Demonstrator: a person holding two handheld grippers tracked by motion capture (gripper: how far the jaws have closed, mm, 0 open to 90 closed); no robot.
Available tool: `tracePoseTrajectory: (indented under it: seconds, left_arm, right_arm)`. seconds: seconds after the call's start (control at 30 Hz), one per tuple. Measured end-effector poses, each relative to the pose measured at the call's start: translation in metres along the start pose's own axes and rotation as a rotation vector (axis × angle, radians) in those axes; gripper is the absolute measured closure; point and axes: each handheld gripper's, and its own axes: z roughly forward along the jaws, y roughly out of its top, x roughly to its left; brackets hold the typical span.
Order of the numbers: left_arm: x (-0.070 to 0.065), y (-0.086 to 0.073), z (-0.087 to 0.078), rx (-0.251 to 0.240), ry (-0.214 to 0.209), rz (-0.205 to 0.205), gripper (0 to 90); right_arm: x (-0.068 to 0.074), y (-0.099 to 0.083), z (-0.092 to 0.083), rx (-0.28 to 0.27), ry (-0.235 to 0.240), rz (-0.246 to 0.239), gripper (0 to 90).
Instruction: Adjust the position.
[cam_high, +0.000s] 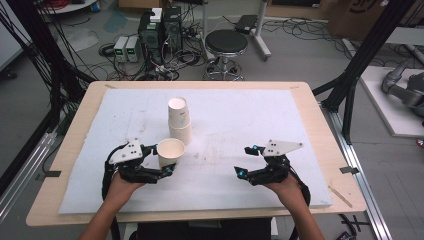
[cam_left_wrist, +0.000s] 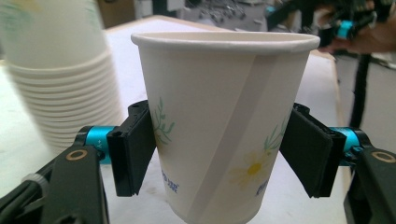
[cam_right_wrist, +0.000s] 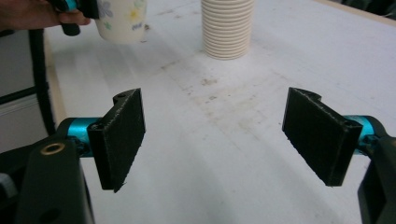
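One paper cup (cam_left_wrist: 219, 126) sits clamped in the left gripper (cam_high: 159, 159); right gripper (cam_high: 245, 161) gapes, holding nothing.

Left gripper view: cup (cam_left_wrist: 219, 121) bottom cut off by lower frame edge; base and any contact with the table cannot be told. Cup wall covers the inner faces of both jaws. Stack (cam_left_wrist: 56, 70) blurred, cut by top and left edges; print unreadable.

Right gripper view: stack (cam_right_wrist: 228, 28) top cut off; cup (cam_right_wrist: 122, 21) upper part cut off, partly behind a hand (cam_right_wrist: 32, 14).

High view: cup (cam_high: 170, 152) hides part of left gripper (cam_high: 159, 161); forearms cut by bottom edge.
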Motion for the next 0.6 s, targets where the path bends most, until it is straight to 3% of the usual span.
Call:
tracePoseTrajectory:
  seconds: [0.13,0.6]
  left_arm:
    - [0.004,0.0,-0.008,-0.042,0.039,-0.006,29.8]
    - [0.007,-0.009,-0.033,-0.097,0.161,0.004,29.3]
  right_arm:
    - [-0.002,-0.01,-0.005,-0.009,-0.077,0.015,21.5]
    - [-0.011,-0.027,-0.023,-0.069,-0.219,0.051,21.3]
